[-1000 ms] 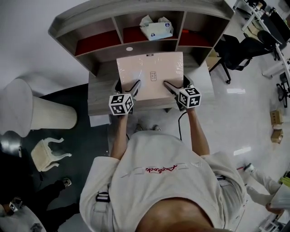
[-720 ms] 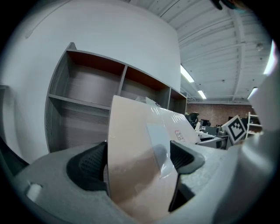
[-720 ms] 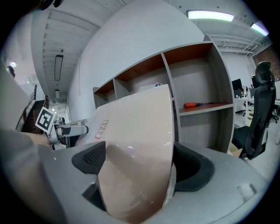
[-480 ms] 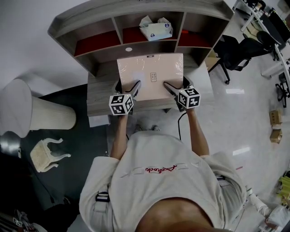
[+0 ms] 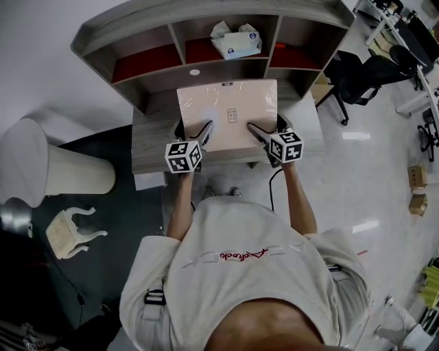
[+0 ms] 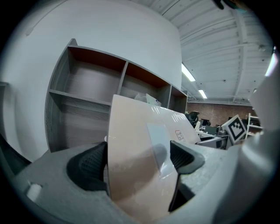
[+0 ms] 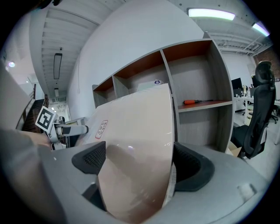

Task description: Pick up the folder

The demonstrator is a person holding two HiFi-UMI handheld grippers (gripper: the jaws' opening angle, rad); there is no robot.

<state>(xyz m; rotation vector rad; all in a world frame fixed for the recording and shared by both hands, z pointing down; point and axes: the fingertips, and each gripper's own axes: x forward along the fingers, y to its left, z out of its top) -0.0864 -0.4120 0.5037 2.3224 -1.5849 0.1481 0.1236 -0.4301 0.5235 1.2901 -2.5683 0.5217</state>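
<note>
One pale pink folder, held at the desk's front edge

Over the front edge of the grey desk [image 5: 147, 147] is one glossy folder [image 5: 230, 110] (a small label near its middle). Two grippers, the left gripper [image 5: 194, 130] and the right gripper [image 5: 266, 128], each clamp its near edge.

Premises: open-plan office. Evidence noted: a grey wood-grain desk with compartmented shelf unit [image 5: 206, 17]; a black swivel office chair [image 5: 357, 79] standing on a glossy pale floor [image 5: 370, 171]; a white-and-blue tissue box [image 5: 236, 42] in the middle compartment; and a long fluorescent ceiling strip light [image 7: 211, 13].
</note>
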